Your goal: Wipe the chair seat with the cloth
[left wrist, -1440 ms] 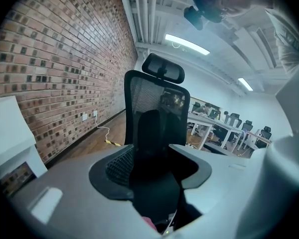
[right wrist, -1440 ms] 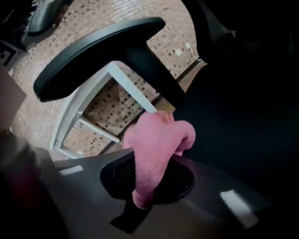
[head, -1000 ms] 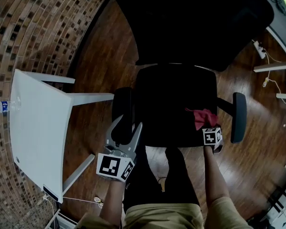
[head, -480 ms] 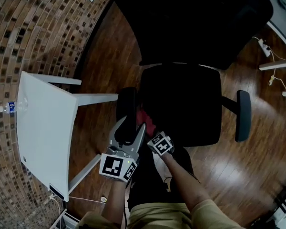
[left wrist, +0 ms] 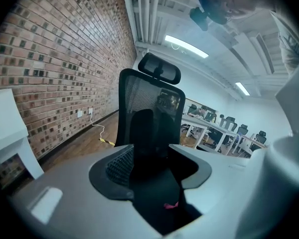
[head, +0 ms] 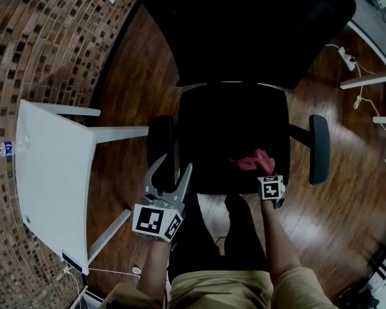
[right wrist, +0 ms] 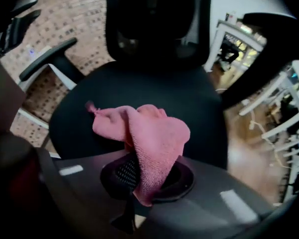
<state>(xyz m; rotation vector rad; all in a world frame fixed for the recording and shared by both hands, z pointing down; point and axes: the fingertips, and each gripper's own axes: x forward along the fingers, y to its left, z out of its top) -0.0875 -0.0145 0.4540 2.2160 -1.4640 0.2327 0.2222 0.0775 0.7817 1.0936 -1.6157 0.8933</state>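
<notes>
A black office chair faces me, its seat [head: 235,131] in the middle of the head view. The pink cloth [head: 254,162] lies bunched on the seat's front right part, and my right gripper [head: 267,174] is shut on its near end. In the right gripper view the cloth [right wrist: 152,133] drapes over the seat [right wrist: 139,91] and runs down between the closed jaws of my right gripper [right wrist: 139,185]. My left gripper [head: 172,167] hangs open and empty by the left armrest [head: 159,148], off the seat. The left gripper view looks along the seat to the backrest [left wrist: 147,108], with a speck of the cloth [left wrist: 170,204].
A white table [head: 51,179] stands at the left over the wooden floor. The right armrest [head: 318,148] sticks out beside the cloth. A power strip with cables [head: 346,59] and white desk legs lie at the far right. My legs stand at the seat's front edge.
My right gripper dragged the cloth from the seat's front right to its front left by the left gripper, then back to the front right. The left gripper stayed put.
</notes>
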